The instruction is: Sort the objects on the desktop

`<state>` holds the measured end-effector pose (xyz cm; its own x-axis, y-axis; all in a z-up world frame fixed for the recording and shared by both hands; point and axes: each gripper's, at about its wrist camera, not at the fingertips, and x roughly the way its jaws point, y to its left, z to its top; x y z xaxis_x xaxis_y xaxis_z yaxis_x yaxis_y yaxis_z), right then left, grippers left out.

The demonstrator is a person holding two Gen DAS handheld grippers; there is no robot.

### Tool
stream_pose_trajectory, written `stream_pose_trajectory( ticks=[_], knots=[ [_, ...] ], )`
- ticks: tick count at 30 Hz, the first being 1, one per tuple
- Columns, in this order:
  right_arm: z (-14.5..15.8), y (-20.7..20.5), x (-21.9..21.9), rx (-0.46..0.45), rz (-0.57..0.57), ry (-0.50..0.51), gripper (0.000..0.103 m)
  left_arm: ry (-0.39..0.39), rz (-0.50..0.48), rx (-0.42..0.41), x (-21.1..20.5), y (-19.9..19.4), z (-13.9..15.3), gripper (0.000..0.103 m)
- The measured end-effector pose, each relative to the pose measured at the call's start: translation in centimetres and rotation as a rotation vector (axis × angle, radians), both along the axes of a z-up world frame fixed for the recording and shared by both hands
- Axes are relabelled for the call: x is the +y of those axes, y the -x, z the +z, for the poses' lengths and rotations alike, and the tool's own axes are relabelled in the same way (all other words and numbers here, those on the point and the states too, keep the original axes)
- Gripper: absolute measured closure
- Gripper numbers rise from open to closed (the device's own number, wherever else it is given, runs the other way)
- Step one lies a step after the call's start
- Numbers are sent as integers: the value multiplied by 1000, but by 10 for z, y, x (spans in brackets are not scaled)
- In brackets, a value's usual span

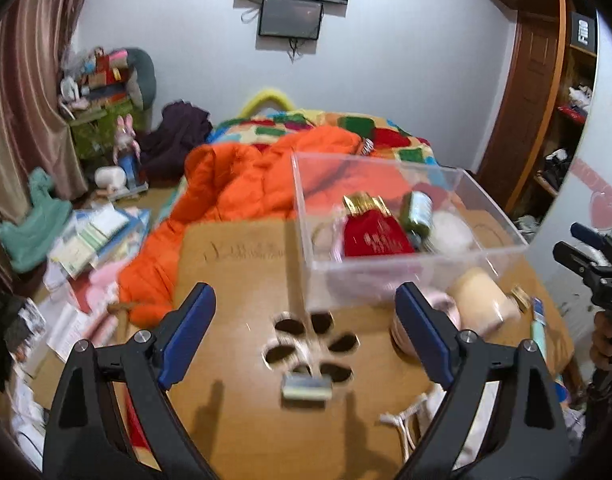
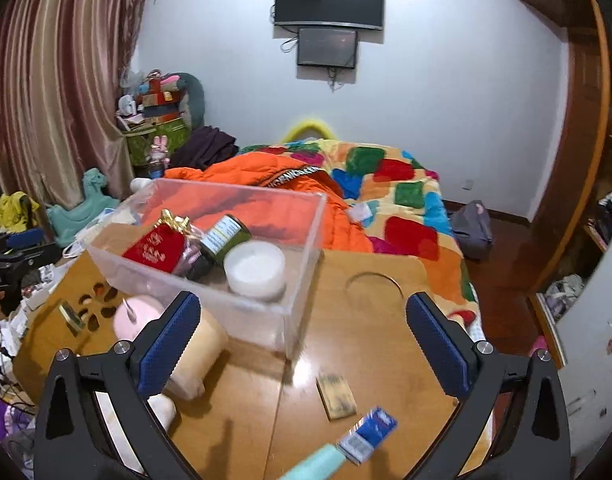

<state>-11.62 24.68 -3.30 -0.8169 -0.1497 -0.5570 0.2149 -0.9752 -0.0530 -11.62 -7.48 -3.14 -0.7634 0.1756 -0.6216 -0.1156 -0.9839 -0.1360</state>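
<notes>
A clear plastic box point(image 1: 498, 254) point(image 2: 306, 256) stands on the wooden table point(image 1: 233, 280) point(image 2: 370, 344). It holds a red pouch point(image 1: 376, 236) point(image 2: 155, 250), a green jar point(image 1: 417, 211) point(image 2: 225, 238) and a white round tub point(image 2: 254, 272). My left gripper point(image 1: 306, 332) is open and empty above a small silver block point(image 1: 307, 387). My right gripper point(image 2: 301, 340) is open and empty above a small brown block point(image 2: 336, 395) and a blue-tipped mint tube point(image 2: 346, 446). A cream bottle point(image 1: 482, 298) point(image 2: 193, 356) and a pink round thing point(image 2: 135, 316) lie beside the box.
The table has cut-out holes point(image 1: 310, 342) and a round recess point(image 2: 374, 290). An orange jacket point(image 1: 245, 184) and a patchwork quilt point(image 2: 406, 200) cover the bed behind. Papers litter the floor point(image 1: 85, 240) at left. A wooden door point(image 1: 526, 80) stands at right.
</notes>
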Motion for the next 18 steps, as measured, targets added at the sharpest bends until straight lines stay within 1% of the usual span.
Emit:
stream_pose_trajectory(
  ticks=[2, 5, 9, 12, 15, 18],
  knots=[
    [-8, -13, 3, 9, -31, 9, 1, -19, 9, -14, -2, -9, -8, 11],
    [-19, -29, 8, 8, -68, 12, 1, 1, 34, -16, 0, -22, -20, 11],
    [-31, -46, 14, 34, -109, -33, 1, 14, 37, -31, 4, -31, -33, 11],
    [-40, -54, 22, 29, -113, -59, 1, 31, 44, -39, 8, -35, -40, 11],
    [-46, -59, 36, 10, -116, -20, 1, 36, 45, -44, 9, -37, -46, 11],
    [-53, -52, 49, -56, -111, 44, 1, 42, 41, -48, 13, -36, -51, 13]
  ],
)
